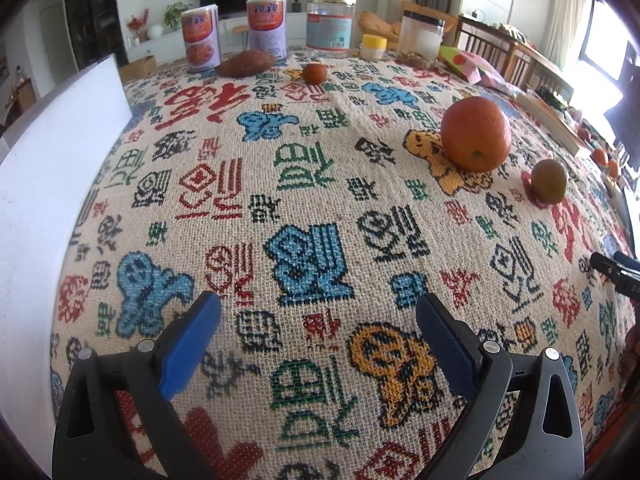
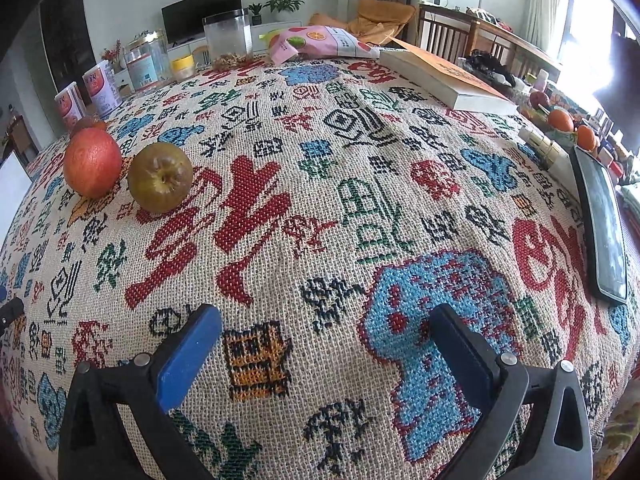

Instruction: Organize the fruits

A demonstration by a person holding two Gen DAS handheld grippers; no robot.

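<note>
At the far left stood a white board [image 1: 60, 152], upright along the table's edge. Beyond it, at the back, two cans [image 1: 202, 38] and a yam [image 1: 246, 63] lay close together, with a small dark fruit [image 1: 314, 73] just beside the yam. They seemed pushed back to leave the woven cloth [image 1: 280, 208] free for sorting.

The left gripper [image 1: 318, 318] hung low over bare cloth, jaws spread wide, nothing between its blue pads [image 1: 188, 352].

Right of centre sat the orange [image 1: 476, 134], and near it, not touching, a brownish apple [image 1: 549, 181]; both rested loose on the cloth, probably waiting to be picked up.

The right gripper [image 2: 326, 332] was likewise agape and empty, aimed over open cloth with the apple [image 2: 160, 177] well off to its left. A book [image 2: 444, 76] and a phone [image 2: 604, 232] lay at the right edge.
</note>
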